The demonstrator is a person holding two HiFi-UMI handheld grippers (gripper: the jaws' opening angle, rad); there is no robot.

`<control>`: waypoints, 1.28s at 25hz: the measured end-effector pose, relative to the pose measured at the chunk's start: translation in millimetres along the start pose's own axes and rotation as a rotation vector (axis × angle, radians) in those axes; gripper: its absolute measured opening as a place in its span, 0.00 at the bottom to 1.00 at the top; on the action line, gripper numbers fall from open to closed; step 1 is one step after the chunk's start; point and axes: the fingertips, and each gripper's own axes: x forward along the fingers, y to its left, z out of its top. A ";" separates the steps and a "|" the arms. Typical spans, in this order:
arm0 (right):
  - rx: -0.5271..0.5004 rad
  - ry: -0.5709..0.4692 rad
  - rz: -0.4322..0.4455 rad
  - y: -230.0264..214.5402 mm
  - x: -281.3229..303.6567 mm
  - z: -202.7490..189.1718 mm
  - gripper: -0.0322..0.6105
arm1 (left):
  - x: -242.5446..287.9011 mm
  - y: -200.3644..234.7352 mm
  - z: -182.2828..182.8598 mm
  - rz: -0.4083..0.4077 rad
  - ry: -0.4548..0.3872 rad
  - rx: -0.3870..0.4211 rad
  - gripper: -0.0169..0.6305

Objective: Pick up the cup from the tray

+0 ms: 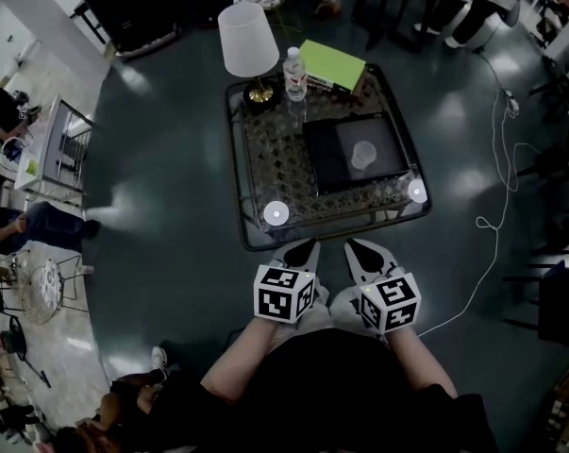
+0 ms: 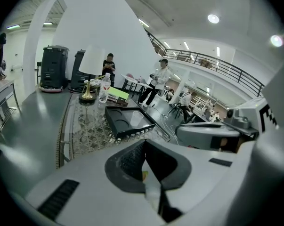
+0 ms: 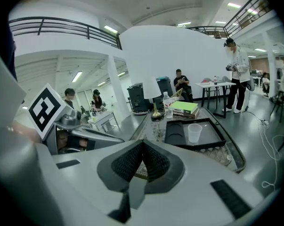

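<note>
pressing pad against pad, the left claw [image 1: 306,250] is clenched with nothing in it, and the right claw [image 1: 358,250] beside it is clenched and empty the same way. both are held low in front of the person, side by side and apart, with the forearms reaching forward and the noses slanted down toward the near edge of the counter [image 1: 265,159]. their tips hang just short of that edge, touching nothing. bare floor [image 1: 161,206] lies open to the left of the counter, while a white cable [image 1: 492,225] loops over the floor off the right edge. past the near edge, the black tray [image 1: 324,159] sits on the counter's right half. the clear cup [image 1: 363,156] stands upright in it, well apart from both claws. at the far edge stand a lamp [image 1: 247,41], a bottle [image 1: 295,74] and a green book [image 1: 332,64].
</note>
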 end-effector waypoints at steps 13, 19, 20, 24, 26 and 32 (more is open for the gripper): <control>0.061 -0.005 -0.045 -47.6 16.8 11.9 0.07 | 46.5 3.3 20.4 -0.015 0.042 0.035 0.04; 0.065 0.000 -0.059 -90.2 28.9 24.9 0.07 | 85.9 2.9 35.6 -0.018 0.044 0.038 0.04; 0.064 0.004 -0.059 -96.7 31.2 26.5 0.07 | 93.0 2.9 38.0 -0.019 0.047 0.041 0.04; 0.059 0.027 -0.053 -121.3 41.8 31.7 0.07 | 122.0 6.7 47.2 -0.005 0.059 0.051 0.04; 0.061 0.036 -0.048 -133.9 45.2 33.9 0.07 | 135.2 6.1 51.7 0.000 0.061 0.052 0.04; 0.075 0.058 -0.025 -164.2 62.5 41.1 0.07 | 175.5 8.9 57.3 0.012 0.095 0.089 0.07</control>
